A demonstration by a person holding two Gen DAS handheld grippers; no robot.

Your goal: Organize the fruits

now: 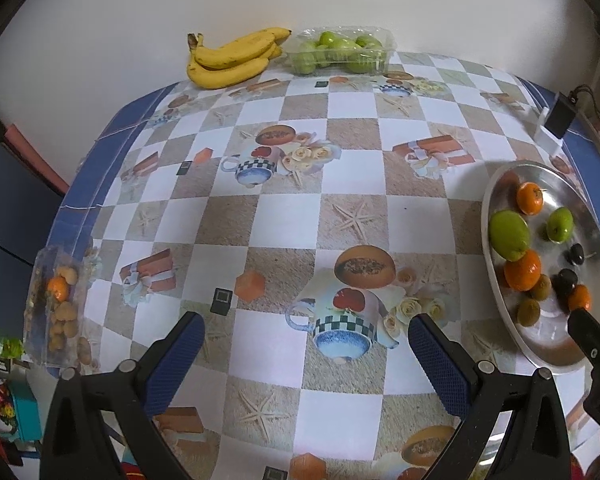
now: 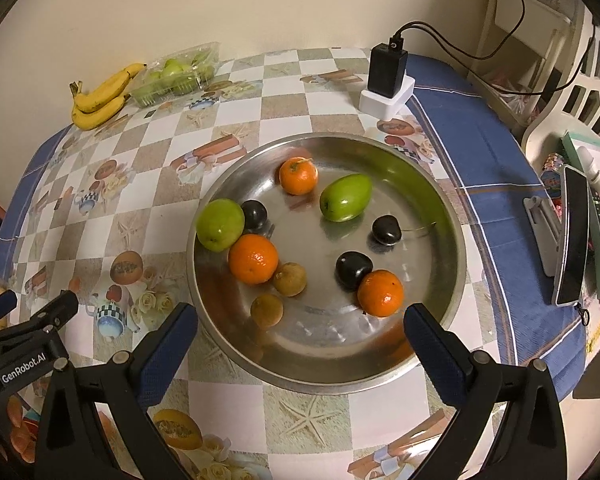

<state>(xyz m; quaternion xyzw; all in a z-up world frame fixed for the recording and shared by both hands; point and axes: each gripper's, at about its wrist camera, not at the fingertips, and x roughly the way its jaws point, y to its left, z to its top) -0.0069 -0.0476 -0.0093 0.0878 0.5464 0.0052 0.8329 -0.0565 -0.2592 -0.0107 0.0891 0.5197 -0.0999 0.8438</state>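
Observation:
A steel bowl (image 2: 436, 248) holds three oranges (image 2: 253, 259), two green fruits (image 2: 345, 197), three dark plums (image 2: 353, 269) and two small brown fruits (image 2: 289, 279). My right gripper (image 2: 300, 336) hovers open over the bowl's near rim, nothing between its fingers. My left gripper (image 1: 306, 352) is open above the patterned tablecloth, left of the bowl (image 1: 500, 300). Bananas (image 1: 232, 58) and a clear tray of green fruits (image 1: 340, 50) lie at the far edge. A clear box of small brown fruits and an orange (image 1: 58, 300) stands at the left edge.
A black charger on a white block (image 2: 386, 80) with cables sits behind the bowl. A phone (image 2: 572, 236), remotes and clutter lie to the right, off the table. The wall runs close behind the table's far edge. The left gripper's body (image 2: 24, 344) shows at lower left.

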